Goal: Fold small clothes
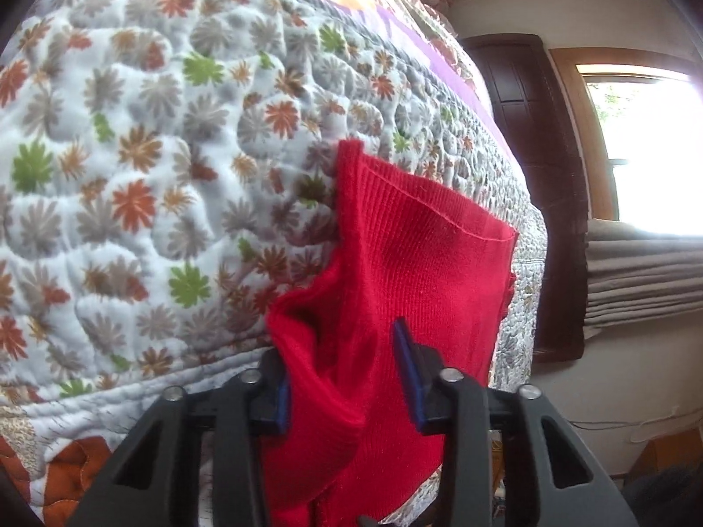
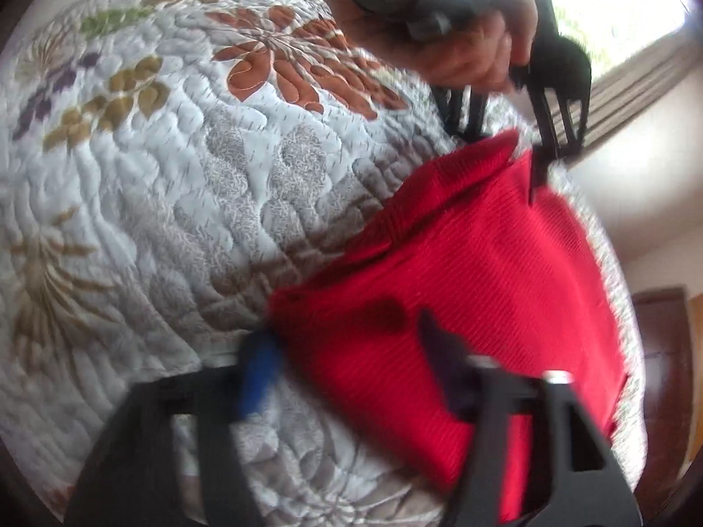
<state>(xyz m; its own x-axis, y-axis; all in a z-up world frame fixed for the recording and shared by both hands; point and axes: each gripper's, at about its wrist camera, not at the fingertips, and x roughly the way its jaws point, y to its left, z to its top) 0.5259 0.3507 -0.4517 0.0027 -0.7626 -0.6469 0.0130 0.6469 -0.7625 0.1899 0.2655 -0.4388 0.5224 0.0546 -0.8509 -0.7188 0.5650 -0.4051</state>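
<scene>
On the left of both views lies the floral quilt (image 1: 132, 140), puffy and stitched, covering the bed. The red knit garment (image 1: 417, 254) sits lower right of centre in the left wrist view, its ribbed hem running toward the quilt's edge, one bunched fold rising at the lower middle.

The left gripper (image 1: 347, 377) stands at the bottom centre, its blue-padded fingers (image 1: 406, 369) set apart with that bunched red fold between them; I cannot tell whether the pads really bite the cloth or merely straddle it.

In the right wrist view, blurred by motion, the garment fills the lower right. The right gripper (image 2: 347, 351) is at the bottom, fingers spread wide: one blue pad just off the garment's left edge over the quilt, the other over the red cloth. At the upper right a hand (image 2: 465, 44) holds the other gripper at the garment's far corner.

This looks like the gathering of an edge for a fold. The next move calls for both grippers closing firmly on matching corners, then lifting evenly.
</scene>
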